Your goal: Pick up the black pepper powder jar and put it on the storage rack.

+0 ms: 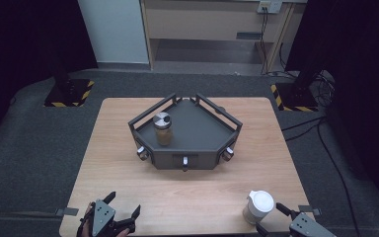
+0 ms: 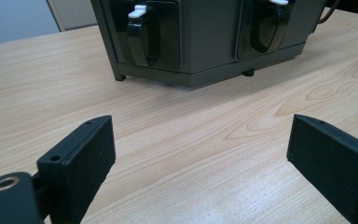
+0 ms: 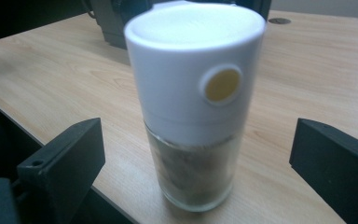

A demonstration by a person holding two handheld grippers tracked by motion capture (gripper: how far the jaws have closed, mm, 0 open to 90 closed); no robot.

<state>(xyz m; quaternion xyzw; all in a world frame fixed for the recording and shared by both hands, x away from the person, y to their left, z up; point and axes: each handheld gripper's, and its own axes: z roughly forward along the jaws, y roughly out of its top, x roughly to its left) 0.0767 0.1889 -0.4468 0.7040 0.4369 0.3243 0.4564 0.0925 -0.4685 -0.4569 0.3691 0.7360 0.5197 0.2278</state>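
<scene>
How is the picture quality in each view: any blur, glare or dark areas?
High view: table well lit, surroundings fall into darkness. Left gripper view: sharp wood grain, soft glare on the near tabletop. Right gripper view: the white-capped jar is slightly blurred, its cap washed out.

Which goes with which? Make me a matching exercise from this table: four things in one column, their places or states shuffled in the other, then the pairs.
Things:
1. white-capped jar
2. silver-capped jar
3. left tongs
4. grey tray

Places or states:
A. stands inside the tray, near its left rail
B. open, with bare wood between the jaws
C. sits at the middle of the table
D. stands on the wood at the table's near right corner

Pairs: 1-D, 2-A, 3-B, 4-C
</scene>
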